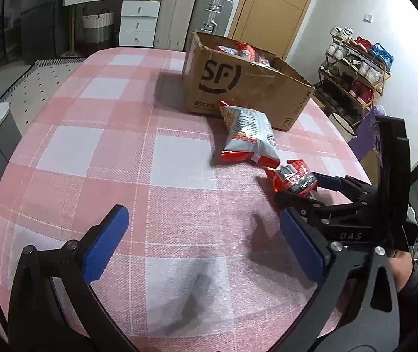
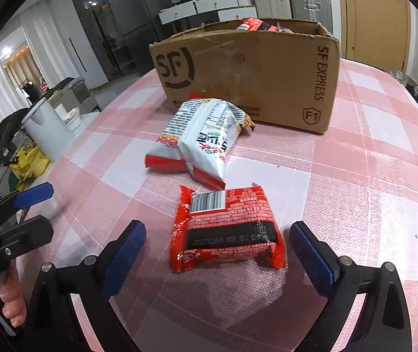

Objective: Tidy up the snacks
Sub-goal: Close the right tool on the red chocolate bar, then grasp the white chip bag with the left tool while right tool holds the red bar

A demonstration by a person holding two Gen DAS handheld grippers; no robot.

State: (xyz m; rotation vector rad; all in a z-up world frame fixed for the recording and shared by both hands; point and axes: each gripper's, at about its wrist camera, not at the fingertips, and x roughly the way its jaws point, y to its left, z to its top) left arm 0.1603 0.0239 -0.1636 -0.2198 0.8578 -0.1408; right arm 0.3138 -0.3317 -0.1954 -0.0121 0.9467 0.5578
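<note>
- Left gripper: fingers spread wide and released, nothing between the blue pads. It hangs over a bare stretch of the checked cloth toward the near edge of the table. In the right wrist view it shows at the far left, with a hand on its handle.
- White bag: lies flat on the cloth just in front of the box's near wall, red ends toward the near edge. Its far end touches or nearly touches the box; I cannot tell which.
- Box: open-topped cardboard, printed "SF" and "SF EXPRESS", standing toward the far edge of the table. More red and white packs lie inside, only their tops showing above the rim.
- Red pack: lies flat on the cloth, barcode up, just nearer than the white bag and almost touching its red end. In the left wrist view it sits right of the white bag.
- Right gripper: fingers released and spread, one pad on each side of the red pack, neither touching it. In the left wrist view it reaches in from the right edge of the table, tips at the pack.
- Behind the table: white drawers, suitcases, a wooden door and a shoe rack.
</note>
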